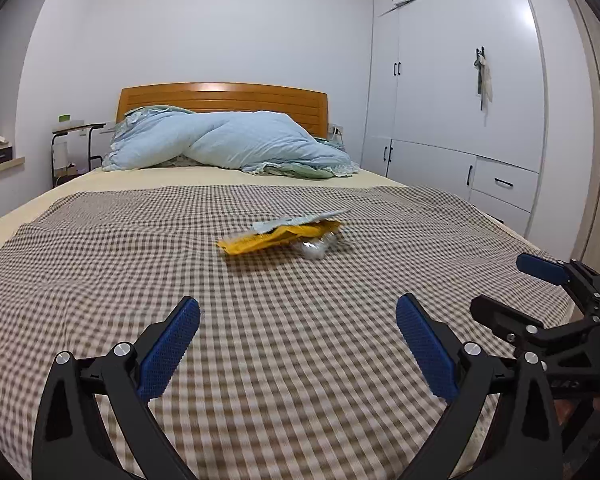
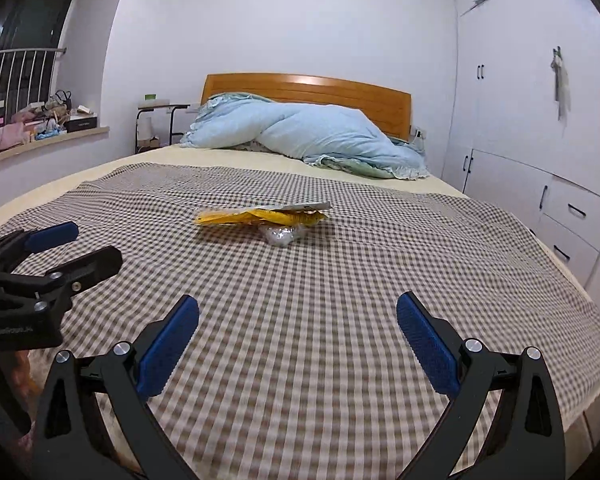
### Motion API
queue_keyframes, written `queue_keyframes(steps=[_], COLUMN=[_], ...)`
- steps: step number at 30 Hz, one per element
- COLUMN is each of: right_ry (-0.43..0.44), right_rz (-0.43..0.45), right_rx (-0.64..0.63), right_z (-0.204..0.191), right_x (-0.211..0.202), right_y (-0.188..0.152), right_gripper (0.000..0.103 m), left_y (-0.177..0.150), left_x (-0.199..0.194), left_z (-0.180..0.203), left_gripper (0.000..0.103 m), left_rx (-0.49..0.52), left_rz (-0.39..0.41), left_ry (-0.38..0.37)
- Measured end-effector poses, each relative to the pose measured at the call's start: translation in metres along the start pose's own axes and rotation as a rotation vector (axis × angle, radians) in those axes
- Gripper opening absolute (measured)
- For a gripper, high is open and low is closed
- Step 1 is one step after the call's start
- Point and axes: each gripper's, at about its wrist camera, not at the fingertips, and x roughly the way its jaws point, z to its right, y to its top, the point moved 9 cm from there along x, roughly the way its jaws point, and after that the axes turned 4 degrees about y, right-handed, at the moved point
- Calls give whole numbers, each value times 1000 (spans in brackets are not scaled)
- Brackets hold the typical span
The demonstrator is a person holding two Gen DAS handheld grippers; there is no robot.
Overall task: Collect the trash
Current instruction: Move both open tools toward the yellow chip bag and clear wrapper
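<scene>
1. My left claw [image 1: 298,344] hangs over the near part of the bed, fingers spread wide and nothing between the blue pads [image 1: 168,354].
2. My right claw [image 2: 298,344] is released in the same way, wide apart and holding nothing, level with the left one and just beside it.
3. From the left wrist view the right claw [image 1: 540,292] shows at the right edge, spread as well; from the right wrist view the left claw [image 2: 60,248] shows at the left edge.
4. The trash lies straight ahead of both claws, well apart from the fingertips, on the checked blanket [image 1: 260,360] in the middle of the bed.
5. It is a flattened yellow wrapper [image 1: 276,237] with a pale grey flap [image 1: 300,220] lifted over its top.
6. A small crumpled clear plastic wad [image 1: 315,249] sits touching the wrapper's near right edge; from the right wrist view the wrapper [image 2: 256,217] and the wad [image 2: 282,236] lie slightly left of centre between my fingers.
7. Beyond the trash, a bunched light blue quilt [image 1: 236,144] lies against the wooden headboard [image 1: 224,100].
8. White wardrobes [image 1: 460,100] stand to the right of both claws, and a small side table [image 1: 76,140] stands far ahead on the left by the headboard.
</scene>
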Motion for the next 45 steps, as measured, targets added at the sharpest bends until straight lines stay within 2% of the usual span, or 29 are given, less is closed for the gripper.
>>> queue_keyframes(steps=[5,10,16,20,24,28,31,36,37,39,41,45], right_ry=[-14,-20,-3,0,0,-34,-46,-50,-72,-100,-79,-39], right_rz=[11,-19,-49,-77,-126,-169,-214,-289,-303,-325,-337,-401], right_rx=[-37,-55,-73,-108,-121,-162,-137,-92,-106,-118,-99,-86], right_z=[1,1,-24,-25,-9,-9,-3,-6,-5,-8,-6,-16], right_x=[22,53,90,118,144,176,203,241,249,259,265,280], right_y=[20,36,48,47,42,41,36,34,32,33,33,23], right_gripper=[95,95,95,95,95,95,95,95,93,70,55,44], left_y=[8,20,35,46,57,61,65,59,58,51,43,29], left_x=[28,59,94,119,147,168,194,232,242,251,251,268], left_z=[-12,-31,-59,-72,-83,-86,-94,-105,-106,-111,-111,-111], left_gripper=[95,95,95,95,95,95,95,95,95,95,95,95], left_rx=[-12,-25,-60,-74,-90,-92,-108,-146,-137,-117,-102,-115], left_rz=[2,0,-18,-30,-45,-68,-91,-156,-171,-189,-195,-241], left_ry=[9,29,51,64,71,80,94,74,73,81,97,99])
